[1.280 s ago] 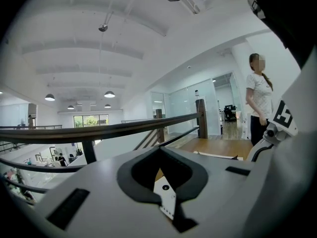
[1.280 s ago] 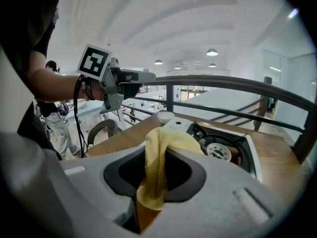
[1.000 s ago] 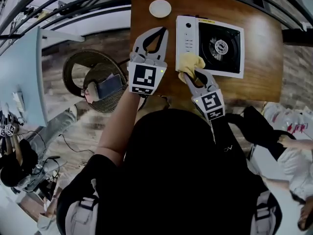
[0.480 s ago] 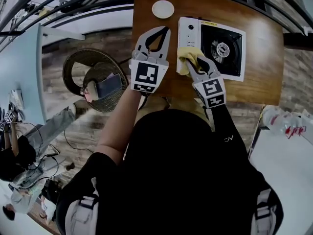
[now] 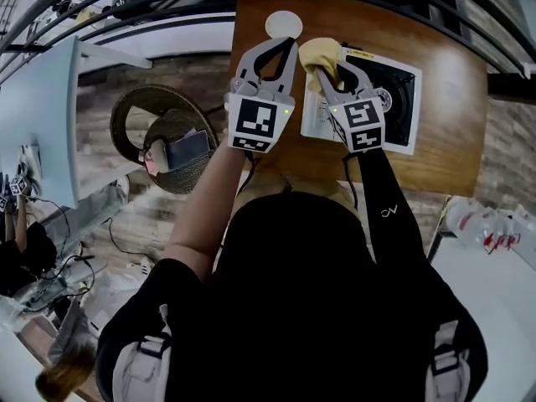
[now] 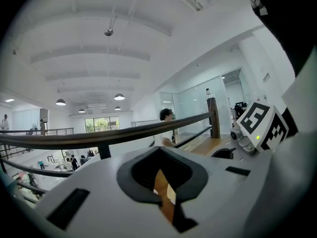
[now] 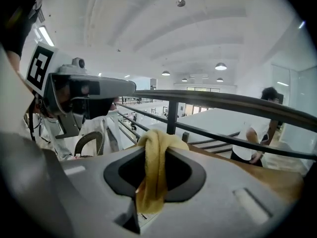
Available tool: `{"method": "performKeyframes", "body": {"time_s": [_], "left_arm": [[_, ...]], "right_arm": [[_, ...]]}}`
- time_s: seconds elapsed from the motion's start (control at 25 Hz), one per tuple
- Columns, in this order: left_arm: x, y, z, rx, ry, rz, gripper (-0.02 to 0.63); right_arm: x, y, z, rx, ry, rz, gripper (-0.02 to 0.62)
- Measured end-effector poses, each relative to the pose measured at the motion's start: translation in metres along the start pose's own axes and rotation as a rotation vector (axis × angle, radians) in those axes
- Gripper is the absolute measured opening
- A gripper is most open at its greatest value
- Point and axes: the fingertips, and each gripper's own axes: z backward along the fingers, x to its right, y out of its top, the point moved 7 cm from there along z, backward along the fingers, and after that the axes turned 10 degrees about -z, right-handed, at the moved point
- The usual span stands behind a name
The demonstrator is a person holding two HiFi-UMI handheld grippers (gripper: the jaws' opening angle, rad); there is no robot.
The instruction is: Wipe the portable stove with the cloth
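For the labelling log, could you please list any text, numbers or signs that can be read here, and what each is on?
None reads for certain.
Sleeve: small white mark, maybe two letters, unclear.
Portable stove: yellow label, too small.
Left gripper and right gripper: square marker patterns, no words.

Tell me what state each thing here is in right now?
Stove: flat on the table, no flame visible.
Cloth: bunched, at the stove's far left corner.
Right gripper: fingers shut on the cloth.
Left gripper: fingers shut, empty, beside the stove.
White disc: lying on the table.
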Motion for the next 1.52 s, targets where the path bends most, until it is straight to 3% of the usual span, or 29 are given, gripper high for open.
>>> {"method": "performKeyframes", "body": {"time_s": [0.2, 0.48, 0.84, 1.52], "left_arm": [[-0.008, 0.011, 0.0, 0.008, 0.036, -0.001, 0.006], [-0.018, 0.054, -0.002, 0.052, 0.093, -0.003, 0.006], [-0.027, 0.107, 0.004, 0.146, 0.103, -0.04, 0.006], [-0.035, 0.119, 0.011, 0.178, 0.1, -0.036, 0.006]], "right_arm": [[0.009, 0.011, 0.009, 0.058, -0.013, -0.01, 0.081], [0.023, 0.073, 0.055, 0.28, -0.098, 0.044, 0.08], [0.022, 0.141, 0.117, 0.499, -0.149, 0.064, 0.08], [0.018, 0.15, 0.123, 0.505, -0.192, 0.094, 0.067]]}}
